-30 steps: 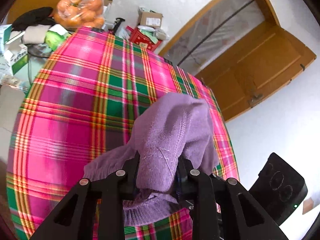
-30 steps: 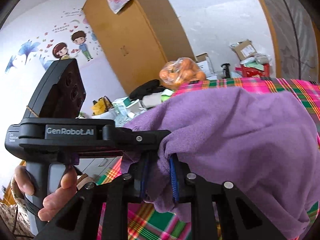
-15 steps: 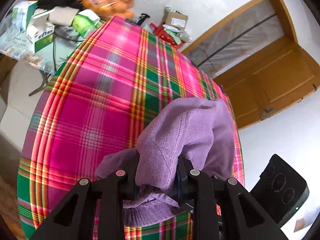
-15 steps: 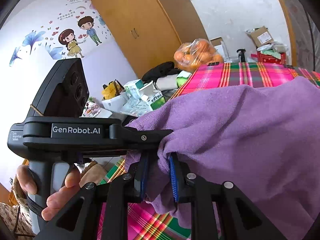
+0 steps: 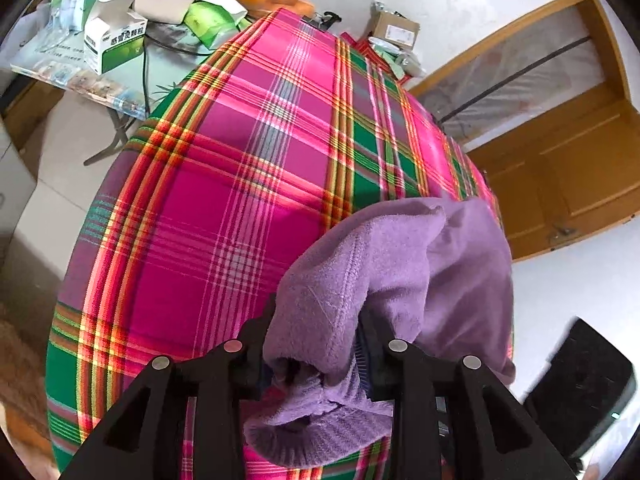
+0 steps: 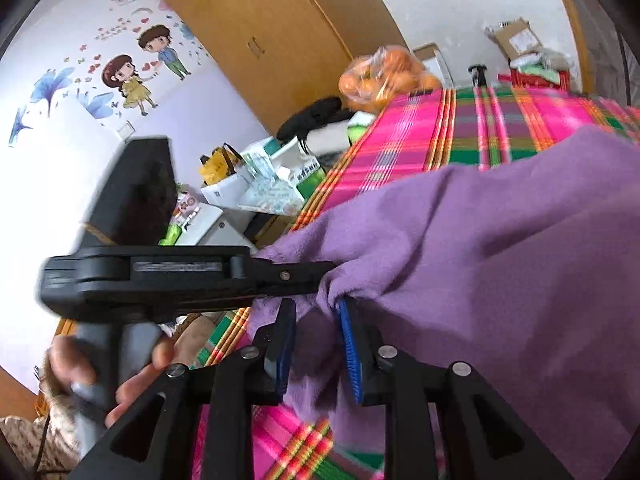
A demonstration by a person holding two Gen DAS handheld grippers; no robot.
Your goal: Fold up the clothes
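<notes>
- While both sets of jaws are easing apart, the purple sweater [image 5: 360,288] sits bunched between the left gripper [image 5: 312,344] fingers, cloth filling the gap.
- Right gripper [image 6: 316,344]: blue pads parted, a sweater fold hanging between them, touching the right pad; a gap shows at the left pad.
- Just ahead, the sweater drapes onto the plaid cloth [image 5: 224,200].
- Farther out: boxes [image 5: 114,40] and a bag of oranges [image 6: 380,76] beyond the far edge.
- A hand [image 6: 120,368] grips the left tool's handle.
</notes>
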